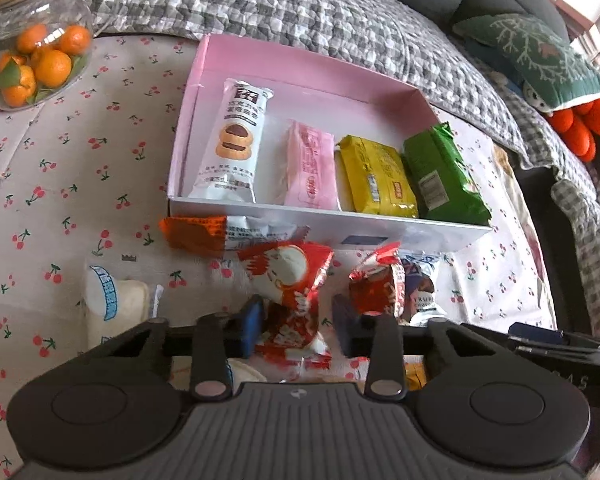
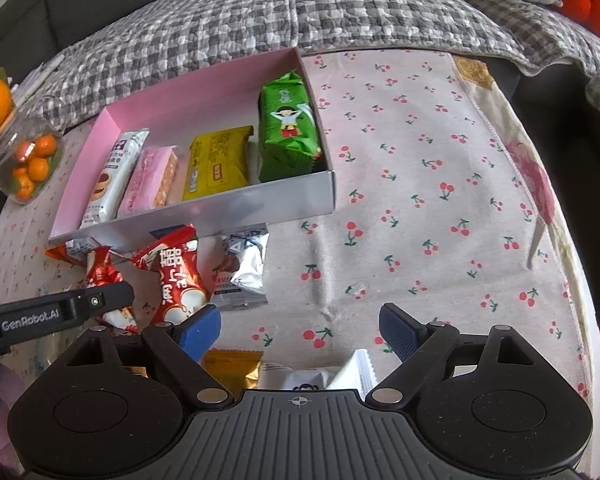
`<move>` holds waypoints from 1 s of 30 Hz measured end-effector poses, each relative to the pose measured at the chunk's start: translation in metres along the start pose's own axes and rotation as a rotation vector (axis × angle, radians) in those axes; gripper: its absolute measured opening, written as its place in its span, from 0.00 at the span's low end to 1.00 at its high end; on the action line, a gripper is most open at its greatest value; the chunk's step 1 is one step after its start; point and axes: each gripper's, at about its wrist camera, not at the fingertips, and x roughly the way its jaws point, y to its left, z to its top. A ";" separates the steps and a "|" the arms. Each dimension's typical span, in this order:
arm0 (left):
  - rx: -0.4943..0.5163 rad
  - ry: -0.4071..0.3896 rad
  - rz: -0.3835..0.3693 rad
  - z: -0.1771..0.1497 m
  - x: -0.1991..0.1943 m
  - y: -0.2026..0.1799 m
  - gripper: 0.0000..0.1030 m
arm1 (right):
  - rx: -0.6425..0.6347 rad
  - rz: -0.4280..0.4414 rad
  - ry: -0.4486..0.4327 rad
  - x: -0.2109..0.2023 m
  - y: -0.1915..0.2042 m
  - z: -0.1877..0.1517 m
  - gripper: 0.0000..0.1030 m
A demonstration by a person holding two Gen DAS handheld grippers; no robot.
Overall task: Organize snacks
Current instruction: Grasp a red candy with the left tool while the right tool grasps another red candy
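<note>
Low in the left wrist view, the left gripper [image 1: 298, 326] is clamped on a red-and-white snack packet [image 1: 290, 280], its blue pads pinching the crinkled lower half while the puffed top pokes above them. The wrapper looks light, soft and slippery, so a hold across the flat sealed end seems safer than squeezing the filled middle, which could crush. In the right wrist view, the right gripper [image 2: 300, 330] hangs with jaws wide apart over bare cherry-print cloth, holding nothing. Just beyond lie a second red packet [image 1: 376, 284] and a silver packet [image 2: 242, 276] on the worktop. Farther up, the pink box [image 1: 284, 62] already holds four packets side by side.
</note>
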 end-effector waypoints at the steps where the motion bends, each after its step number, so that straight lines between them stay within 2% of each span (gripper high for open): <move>1: -0.003 0.002 -0.003 0.001 0.000 0.001 0.24 | -0.002 0.003 0.001 0.001 0.001 0.000 0.86; 4: -0.010 0.000 0.001 0.002 -0.003 0.004 0.21 | -0.005 0.011 0.004 0.003 0.006 0.001 0.86; 10: -0.014 0.002 0.027 0.004 -0.015 0.010 0.21 | 0.006 0.042 0.007 0.007 0.018 0.004 0.86; 17: -0.028 -0.008 0.014 0.006 -0.027 0.018 0.21 | -0.003 0.083 0.001 0.011 0.039 0.009 0.83; 18: -0.031 -0.011 0.014 0.006 -0.028 0.020 0.21 | -0.004 0.097 -0.001 0.011 0.042 0.011 0.81; 21: -0.042 -0.018 0.014 0.007 -0.032 0.024 0.21 | -0.002 0.141 0.004 0.014 0.049 0.015 0.62; 23: -0.048 -0.021 0.013 0.007 -0.034 0.025 0.21 | 0.012 0.162 0.015 0.018 0.052 0.018 0.57; 25: -0.051 -0.023 0.014 0.008 -0.035 0.026 0.21 | 0.015 0.167 0.024 0.021 0.056 0.019 0.48; 30: -0.052 -0.022 0.015 0.008 -0.035 0.027 0.21 | 0.014 0.164 0.046 0.031 0.062 0.021 0.41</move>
